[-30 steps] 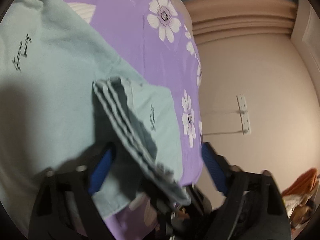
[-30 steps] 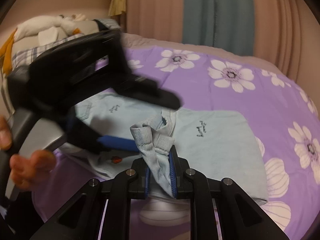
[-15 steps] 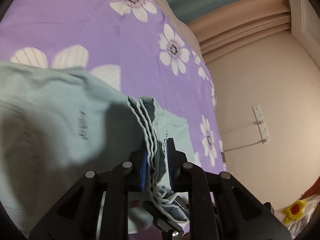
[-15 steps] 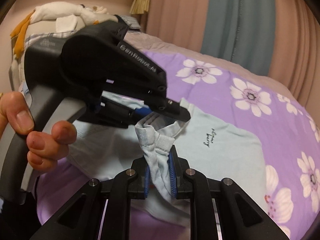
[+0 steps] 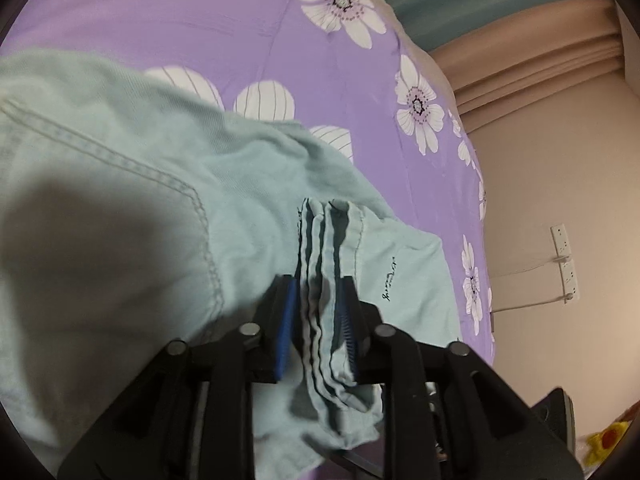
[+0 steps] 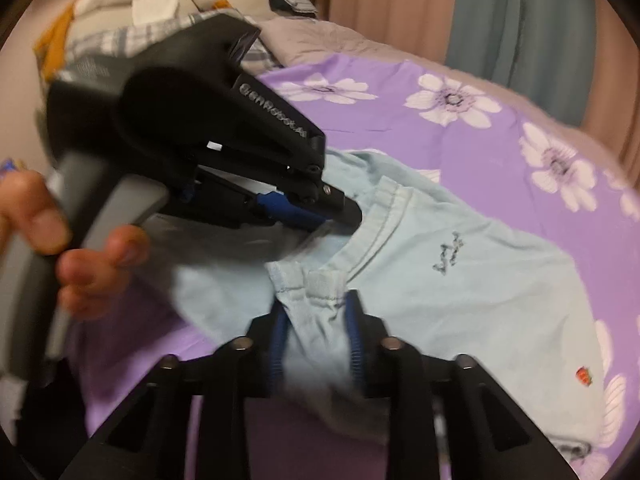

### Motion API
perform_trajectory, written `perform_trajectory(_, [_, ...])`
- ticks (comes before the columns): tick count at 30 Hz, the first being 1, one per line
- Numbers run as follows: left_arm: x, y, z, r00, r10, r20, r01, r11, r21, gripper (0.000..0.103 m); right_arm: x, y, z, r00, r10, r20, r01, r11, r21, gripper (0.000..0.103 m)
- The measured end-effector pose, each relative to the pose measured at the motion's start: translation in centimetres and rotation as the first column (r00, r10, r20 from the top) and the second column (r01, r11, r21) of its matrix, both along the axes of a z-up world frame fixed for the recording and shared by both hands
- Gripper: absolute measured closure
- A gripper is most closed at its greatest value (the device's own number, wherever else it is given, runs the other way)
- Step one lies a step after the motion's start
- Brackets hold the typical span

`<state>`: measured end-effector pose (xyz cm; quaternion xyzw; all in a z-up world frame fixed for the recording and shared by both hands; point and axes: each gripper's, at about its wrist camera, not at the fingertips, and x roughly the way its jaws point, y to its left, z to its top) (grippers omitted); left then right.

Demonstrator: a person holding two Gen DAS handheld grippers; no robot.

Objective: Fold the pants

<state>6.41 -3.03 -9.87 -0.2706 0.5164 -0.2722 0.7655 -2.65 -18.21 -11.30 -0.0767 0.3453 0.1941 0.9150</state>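
Note:
Light blue-green pants lie folded over on a purple flowered bed sheet. Their stacked hem layers stand between the blue pads of my left gripper. Its jaws are opening, and a thin dark gap shows beside the left pad. In the right wrist view the waistband with its belt loop sags between the pads of my right gripper. These jaws are opening too and the cloth hangs loose. The left gripper reaches onto the pants from the left, held by a person's hand.
The bed's right edge drops to a beige wall with power sockets. Teal and pink curtains hang behind the bed. A heap of clothes and bedding lies at the head end. A small red patch marks the pants.
My left gripper closed around the hem stack and has since loosened a little. The right gripper's pads have spread apart and the waistband now slumps. Both grippers moved over the bed.

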Motion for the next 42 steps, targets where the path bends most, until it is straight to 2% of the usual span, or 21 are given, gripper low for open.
perform_trajectory(1, [-0.2,-0.1,0.3,1.000,-0.002,0.009,0.002,1.000,0.003,0.071,-0.4,-0.7,0.3,1.000,0.021,-0.023,-0.020,0.998,0.058,0.058])
perform_trajectory(4, [-1.0,-1.1,1.9,0.998,-0.033,0.053,0.032,0.999,0.012,0.070,-1.7,-3.0,1.5,0.999,0.032,-0.040,-0.024,0.981,0.193,0.058])
perform_trajectory(8, [-2.1,-3.8,3.1,0.988,-0.114,0.105,0.112,0.993,0.022,0.070,-2.3,-7.0,3.3,0.998,-0.065,-0.013,0.066,0.951,0.303,0.058])
perform_trajectory(9, [-2.3,-5.0,3.2,0.984,-0.142,0.111,0.140,0.990,0.031,0.070,-2.6,-7.6,3.4,0.995,-0.096,-0.008,0.094,0.948,0.305,0.058])
perform_trajectory(12, [-2.6,-6.9,2.1,0.980,-0.177,0.093,0.169,0.982,0.081,0.071,-1.4,-9.7,2.7,0.971,-0.236,-0.043,0.240,0.944,0.227,0.060])
perform_trajectory(15, [-2.7,-7.4,0.1,0.987,-0.160,0.023,0.155,0.977,0.147,0.072,-1.0,-10.8,1.1,0.956,-0.280,-0.088,0.291,0.938,0.186,0.077])
perform_trajectory(17, [-3.5,-6.4,-1.0,0.989,-0.147,-0.010,0.147,0.979,0.140,0.076,-0.8,-10.7,0.0,0.952,-0.285,-0.112,0.299,0.945,0.135,0.079])
perform_trajectory(20, [-5.1,-4.3,-1.1,0.991,-0.133,0.018,0.130,0.985,0.110,0.081,-1.2,-10.1,-0.5,0.956,-0.268,-0.122,0.279,0.957,0.081,0.079])
perform_trajectory(23, [-5.3,-3.3,-0.5,0.993,-0.114,0.007,0.113,0.989,0.090,0.080,-1.0,-9.9,0.6,0.959,-0.256,-0.119,0.267,0.959,0.091,0.079])
perform_trajectory(25, [-5.3,-3.4,-0.3,0.993,-0.121,0.006,0.120,0.988,0.099,0.079,0.0,-9.2,1.2,0.974,-0.199,-0.110,0.212,0.969,0.129,0.079])
perform_trajectory(29, [-5.6,-4.4,-0.2,0.991,-0.133,0.030,0.128,0.985,0.117,0.079,3.0,-5.9,1.3,0.991,-0.056,-0.120,0.070,0.990,0.122,0.079])
perform_trajectory(32, [-5.6,-4.1,-0.3,0.991,-0.133,0.030,0.129,0.985,0.111,0.080,6.4,-3.6,-0.2,0.981,0.006,-0.193,0.009,0.997,0.074,0.085])
perform_trajectory(34, [-5.7,-3.9,-0.4,0.991,-0.134,0.031,0.130,0.987,0.097,0.080,7.9,-2.6,-0.6,0.972,0.043,-0.230,-0.022,0.995,0.094,0.089])
perform_trajectory(37, [-5.8,-4.1,-0.4,0.990,-0.138,0.039,0.133,0.986,0.105,0.080,10.0,-1.5,-0.3,0.957,0.102,-0.272,-0.062,0.987,0.151,0.089])
perform_trajectory(40, [-5.7,-3.9,-0.7,0.990,-0.136,0.032,0.133,0.987,0.089,0.080,11.7,-0.9,-0.7,0.950,0.089,-0.298,-0.047,0.988,0.145,0.089])
perform_trajectory(42, [-5.7,-3.7,-0.9,0.990,-0.136,0.024,0.133,0.988,0.076,0.080,11.7,-1.2,-0.6,0.949,0.082,-0.306,-0.028,0.984,0.176,0.089])
